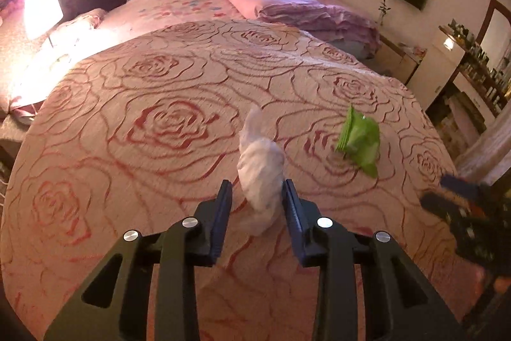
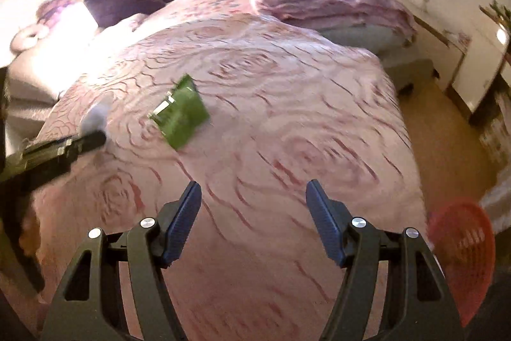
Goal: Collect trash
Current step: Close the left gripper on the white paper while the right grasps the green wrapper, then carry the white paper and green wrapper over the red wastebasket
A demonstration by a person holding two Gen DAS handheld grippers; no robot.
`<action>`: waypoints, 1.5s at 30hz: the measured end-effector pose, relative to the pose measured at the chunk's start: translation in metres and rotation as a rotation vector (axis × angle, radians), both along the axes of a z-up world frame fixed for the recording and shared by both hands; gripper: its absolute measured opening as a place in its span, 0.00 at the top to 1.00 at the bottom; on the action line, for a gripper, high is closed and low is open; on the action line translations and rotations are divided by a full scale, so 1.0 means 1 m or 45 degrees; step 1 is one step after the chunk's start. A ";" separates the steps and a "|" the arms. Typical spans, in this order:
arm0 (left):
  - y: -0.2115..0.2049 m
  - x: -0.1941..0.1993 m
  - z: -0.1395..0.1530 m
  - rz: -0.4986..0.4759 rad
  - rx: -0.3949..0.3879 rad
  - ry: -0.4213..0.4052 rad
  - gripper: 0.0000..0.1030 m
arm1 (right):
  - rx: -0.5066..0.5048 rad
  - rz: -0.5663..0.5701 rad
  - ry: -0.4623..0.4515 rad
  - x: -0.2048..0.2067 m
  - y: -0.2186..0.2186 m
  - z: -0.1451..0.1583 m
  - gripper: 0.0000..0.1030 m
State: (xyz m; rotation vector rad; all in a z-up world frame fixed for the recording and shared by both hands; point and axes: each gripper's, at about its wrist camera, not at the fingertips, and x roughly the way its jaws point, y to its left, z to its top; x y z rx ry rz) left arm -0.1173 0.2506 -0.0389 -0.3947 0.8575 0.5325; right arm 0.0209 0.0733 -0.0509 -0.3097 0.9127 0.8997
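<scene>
Left gripper, right gripper: black angular frames, round silver screws, ribbed blue fingers.

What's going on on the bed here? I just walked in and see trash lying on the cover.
A person with a gripper in each hand is collecting trash from the rose-patterned bedspread. The left gripper has a crumpled white tissue between its fingers; only the right pad clearly touches it. The right gripper is open and empty above the cover. A green wrapper lies on the bed, and a red basket sits at the right.
</scene>
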 end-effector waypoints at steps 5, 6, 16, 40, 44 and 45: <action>-0.004 -0.009 -0.002 -0.008 0.021 -0.005 0.71 | -0.002 0.128 -0.095 -0.008 0.040 0.000 0.36; -0.005 -0.009 -0.002 -0.008 0.023 -0.007 0.71 | -0.007 0.142 -0.106 -0.007 0.046 0.000 0.36; -0.006 -0.011 -0.004 -0.013 0.021 -0.029 0.71 | -0.033 0.251 -0.204 -0.011 0.092 -0.004 0.30; -0.005 -0.022 0.009 -0.031 -0.056 -0.088 0.75 | 0.000 0.146 -0.003 -0.017 0.060 -0.006 0.54; -0.015 -0.017 0.013 -0.057 -0.039 -0.080 0.75 | 0.013 0.109 0.033 -0.018 0.041 -0.006 0.54; -0.018 -0.015 0.013 -0.063 -0.033 -0.076 0.75 | 0.017 0.100 0.041 -0.017 0.036 -0.005 0.54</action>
